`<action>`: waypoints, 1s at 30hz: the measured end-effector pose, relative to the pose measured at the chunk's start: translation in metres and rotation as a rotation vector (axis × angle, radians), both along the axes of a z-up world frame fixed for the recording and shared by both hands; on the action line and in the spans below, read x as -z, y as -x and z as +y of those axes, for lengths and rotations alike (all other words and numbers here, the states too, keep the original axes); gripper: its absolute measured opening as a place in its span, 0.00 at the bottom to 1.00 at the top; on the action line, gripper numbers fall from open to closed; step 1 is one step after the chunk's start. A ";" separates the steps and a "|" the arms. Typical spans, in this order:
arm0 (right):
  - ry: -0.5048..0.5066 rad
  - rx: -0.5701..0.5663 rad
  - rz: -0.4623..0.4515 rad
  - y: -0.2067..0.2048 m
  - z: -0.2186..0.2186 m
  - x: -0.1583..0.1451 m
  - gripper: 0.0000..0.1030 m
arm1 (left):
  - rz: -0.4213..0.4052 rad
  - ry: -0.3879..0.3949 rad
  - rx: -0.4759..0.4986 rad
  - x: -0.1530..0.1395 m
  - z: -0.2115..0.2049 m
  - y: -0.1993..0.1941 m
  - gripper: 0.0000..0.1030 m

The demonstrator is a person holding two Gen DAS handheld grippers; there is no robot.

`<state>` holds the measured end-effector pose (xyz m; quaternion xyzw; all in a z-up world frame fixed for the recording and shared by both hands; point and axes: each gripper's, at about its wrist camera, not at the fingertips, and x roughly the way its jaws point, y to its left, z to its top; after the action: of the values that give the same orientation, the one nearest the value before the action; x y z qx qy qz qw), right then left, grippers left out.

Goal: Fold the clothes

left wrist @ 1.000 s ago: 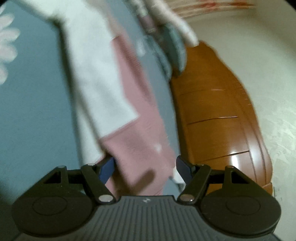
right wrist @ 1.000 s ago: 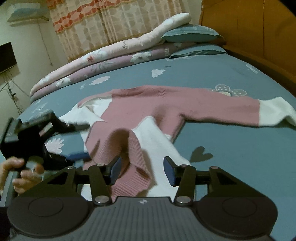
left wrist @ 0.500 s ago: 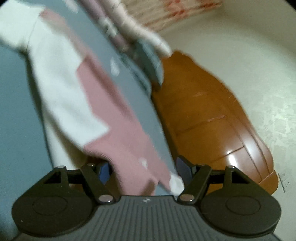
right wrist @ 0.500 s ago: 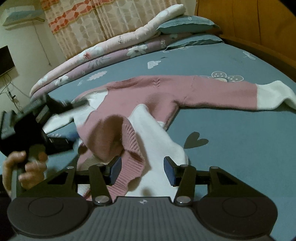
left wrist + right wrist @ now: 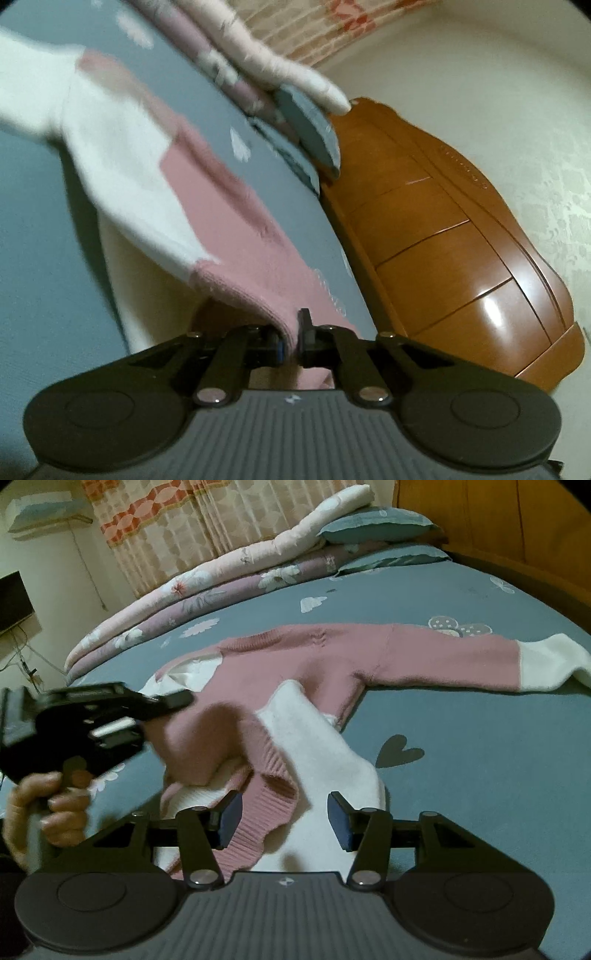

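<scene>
A pink and white sweater (image 5: 332, 664) lies on the blue bedsheet (image 5: 480, 746), one sleeve stretched right to a white cuff (image 5: 546, 664). In the left wrist view my left gripper (image 5: 291, 338) is shut on the pink ribbed hem of the sweater (image 5: 229, 206) and holds it lifted off the bed. From the right wrist camera, the left gripper (image 5: 147, 712) is seen at the left, held by a hand (image 5: 48, 805). My right gripper (image 5: 282, 819) is open, with the pink hem and white panel lying between and below its fingers.
Folded quilts (image 5: 221, 576) and blue pillows (image 5: 373, 520) lie along the far side of the bed. A wooden headboard (image 5: 461, 240) stands at the right. Curtains (image 5: 192, 520) hang behind, and a dark screen (image 5: 13, 605) is on the wall at left.
My left gripper went from open to shut on the pink hem and lifted it. The right gripper moved slightly closer to the sweater and stays open.
</scene>
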<state>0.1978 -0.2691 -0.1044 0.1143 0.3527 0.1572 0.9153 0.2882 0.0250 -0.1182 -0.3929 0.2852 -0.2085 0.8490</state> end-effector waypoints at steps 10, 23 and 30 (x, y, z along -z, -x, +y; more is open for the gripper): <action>0.006 -0.040 -0.045 0.017 0.015 -0.022 0.55 | 0.000 -0.083 -0.123 -0.059 0.088 0.076 0.04; 0.062 -0.078 -0.045 0.036 0.032 -0.036 0.60 | 0.221 -0.150 -0.250 0.004 0.163 0.082 0.06; 0.119 -0.081 -0.011 0.039 0.034 -0.031 0.61 | 0.270 -0.115 -0.228 0.040 0.169 0.084 0.33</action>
<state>0.1585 -0.2354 -0.0737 0.0443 0.3609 0.1734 0.9153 0.2041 0.1943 -0.1584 -0.3979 0.3615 -0.0394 0.8423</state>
